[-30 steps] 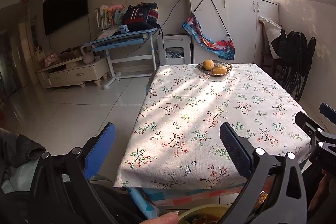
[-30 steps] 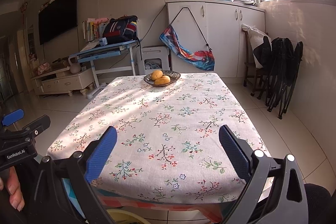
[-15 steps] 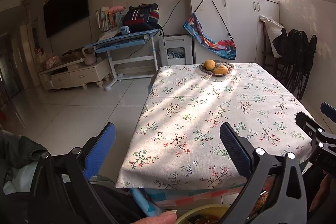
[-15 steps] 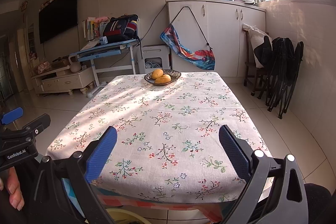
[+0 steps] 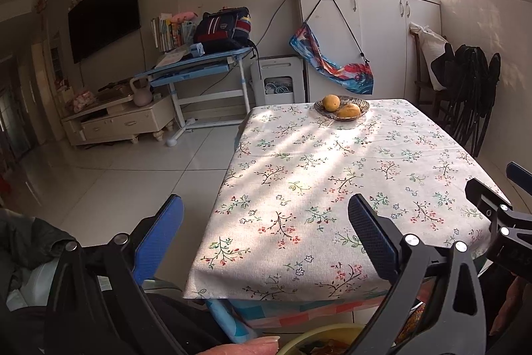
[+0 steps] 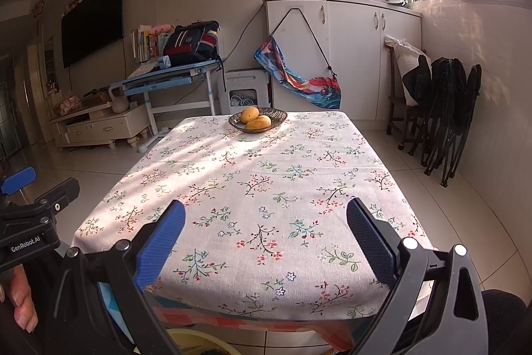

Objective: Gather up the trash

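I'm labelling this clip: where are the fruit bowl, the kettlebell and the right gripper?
fruit bowl (image 6: 277,116), right wrist view, bare right rim.
kettlebell (image 5: 142,94), left wrist view, round body.
right gripper (image 6: 266,232), right wrist view, midway between fingertips.

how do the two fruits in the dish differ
In the right wrist view, the rear fruit looks rounder and sits propped higher; the front fruit is longer and lies flat on its side. The rear fruit is nearer the dish's left rim; the front fruit is nearer its middle. Both are yellow-orange, touch each other, and share the dark dish.
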`<action>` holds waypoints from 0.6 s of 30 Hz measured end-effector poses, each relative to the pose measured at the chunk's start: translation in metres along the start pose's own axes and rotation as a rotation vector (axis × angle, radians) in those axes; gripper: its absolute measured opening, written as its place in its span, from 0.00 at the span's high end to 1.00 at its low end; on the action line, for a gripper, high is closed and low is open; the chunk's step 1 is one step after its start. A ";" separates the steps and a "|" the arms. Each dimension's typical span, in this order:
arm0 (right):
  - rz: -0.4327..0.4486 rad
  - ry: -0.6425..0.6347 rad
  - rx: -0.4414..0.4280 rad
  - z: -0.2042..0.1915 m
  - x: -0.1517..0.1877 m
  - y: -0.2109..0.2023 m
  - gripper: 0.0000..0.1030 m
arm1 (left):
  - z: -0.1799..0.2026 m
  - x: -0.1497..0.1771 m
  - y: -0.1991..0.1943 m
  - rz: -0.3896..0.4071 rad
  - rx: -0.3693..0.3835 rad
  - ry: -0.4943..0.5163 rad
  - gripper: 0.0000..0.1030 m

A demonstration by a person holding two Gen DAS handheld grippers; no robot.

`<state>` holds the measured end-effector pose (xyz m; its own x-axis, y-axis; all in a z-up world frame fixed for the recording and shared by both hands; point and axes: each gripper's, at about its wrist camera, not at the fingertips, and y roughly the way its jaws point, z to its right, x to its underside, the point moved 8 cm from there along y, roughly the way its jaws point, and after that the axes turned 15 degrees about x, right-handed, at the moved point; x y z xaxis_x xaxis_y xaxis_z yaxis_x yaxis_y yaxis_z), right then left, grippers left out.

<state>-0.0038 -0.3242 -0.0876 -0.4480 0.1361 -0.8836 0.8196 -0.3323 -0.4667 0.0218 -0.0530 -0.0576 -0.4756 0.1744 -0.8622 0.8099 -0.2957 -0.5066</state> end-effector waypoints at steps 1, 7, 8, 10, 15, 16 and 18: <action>-0.001 0.000 0.000 0.000 0.001 0.000 0.09 | 0.000 0.001 0.000 -0.001 -0.003 0.003 0.07; -0.008 -0.004 -0.003 0.000 0.002 0.003 0.09 | 0.002 0.001 0.001 -0.005 0.001 0.004 0.07; -0.010 -0.004 -0.003 0.000 0.002 0.003 0.09 | 0.001 0.001 0.002 -0.008 0.000 0.000 0.07; -0.012 -0.003 -0.003 0.002 0.002 0.004 0.09 | 0.000 0.002 0.003 -0.009 -0.007 -0.002 0.07; -0.022 0.003 -0.004 0.003 0.003 0.006 0.09 | 0.001 0.002 0.005 -0.015 -0.018 0.006 0.07; -0.024 0.004 -0.004 0.004 0.003 0.005 0.09 | 0.002 0.003 0.005 -0.017 -0.017 0.008 0.07; -0.026 0.006 -0.006 0.004 0.003 0.006 0.09 | 0.004 0.004 0.007 -0.024 -0.009 0.008 0.07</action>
<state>-0.0017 -0.3295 -0.0926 -0.4672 0.1502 -0.8713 0.8098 -0.3228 -0.4898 0.0241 -0.0585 -0.0649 -0.4921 0.1888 -0.8498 0.8013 -0.2832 -0.5270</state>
